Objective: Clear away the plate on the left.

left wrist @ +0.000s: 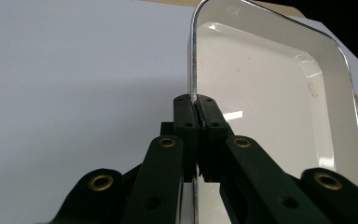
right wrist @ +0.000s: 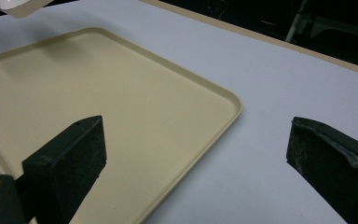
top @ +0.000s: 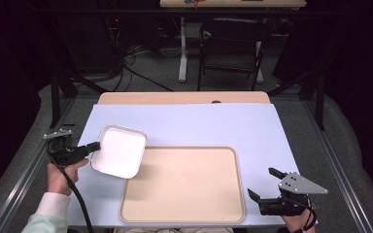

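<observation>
On the pale blue surface point(top: 199, 126), my left gripper point(top: 93, 145) pinches the white dish point(top: 119, 151) rim; the beige tray point(top: 184, 184) lies beyond my right gripper point(top: 266, 183), jaws spread.

Beyond the desk point(top: 184, 98) lies grey carpet floor point(top: 165, 73), a dark chair point(top: 233, 48), tangled cables point(top: 121, 58) and another table's white leg point(top: 182, 48); the surroundings are dark.

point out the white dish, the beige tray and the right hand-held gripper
white dish point(top: 119, 151), high view, middle of its inner floor
beige tray point(top: 184, 184), high view, bare middle of its flat surface
right hand-held gripper point(top: 264, 183), high view, gap midway between its open fingertips
</observation>
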Tool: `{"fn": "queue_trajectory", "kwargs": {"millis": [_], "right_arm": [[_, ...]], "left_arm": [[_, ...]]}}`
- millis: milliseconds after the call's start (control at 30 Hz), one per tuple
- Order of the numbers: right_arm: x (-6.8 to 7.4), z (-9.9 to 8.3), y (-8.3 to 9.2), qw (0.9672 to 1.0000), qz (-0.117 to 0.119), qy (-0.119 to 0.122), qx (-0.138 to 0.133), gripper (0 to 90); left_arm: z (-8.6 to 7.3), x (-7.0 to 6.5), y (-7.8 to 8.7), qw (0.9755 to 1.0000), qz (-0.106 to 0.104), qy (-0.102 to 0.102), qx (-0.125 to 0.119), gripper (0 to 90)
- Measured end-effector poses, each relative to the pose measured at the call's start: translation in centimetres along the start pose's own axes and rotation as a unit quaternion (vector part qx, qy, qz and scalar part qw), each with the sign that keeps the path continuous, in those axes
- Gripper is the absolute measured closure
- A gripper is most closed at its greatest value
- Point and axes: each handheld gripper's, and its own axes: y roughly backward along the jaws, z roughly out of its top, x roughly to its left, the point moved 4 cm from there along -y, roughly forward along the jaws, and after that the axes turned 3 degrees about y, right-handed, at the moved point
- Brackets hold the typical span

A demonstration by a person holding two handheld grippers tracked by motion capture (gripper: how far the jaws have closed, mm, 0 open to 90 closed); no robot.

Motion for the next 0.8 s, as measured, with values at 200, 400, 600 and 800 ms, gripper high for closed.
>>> {"fn": "queue_trajectory", "kwargs": {"millis": [200, 400, 600, 800], "right_arm": [[0.1, 0.2, -0.5, 1.0000, 0.009, 0.000, 0.004, 4.2], [0.0, 0.9, -1.8, 0.9998, 0.014, -0.005, 0.010, 4.2], [0.3, 1.7, -3.4, 0.9995, 0.025, 0.000, 0.017, 4.2], [0.8, 2.8, -5.2, 0.9990, 0.038, 0.002, 0.022, 4.1]], "left_arm": [[0.0, -1.0, -1.0, 0.9999, -0.009, -0.007, 0.006, 88.0], [0.0, -2.0, -1.8, 0.9996, -0.022, -0.015, 0.013, 88.1], [0.0, -2.7, -2.5, 0.9992, -0.029, -0.021, 0.018, 88.1], [0.3, -3.8, -3.1, 0.9986, -0.039, -0.031, 0.016, 88.1]]}}
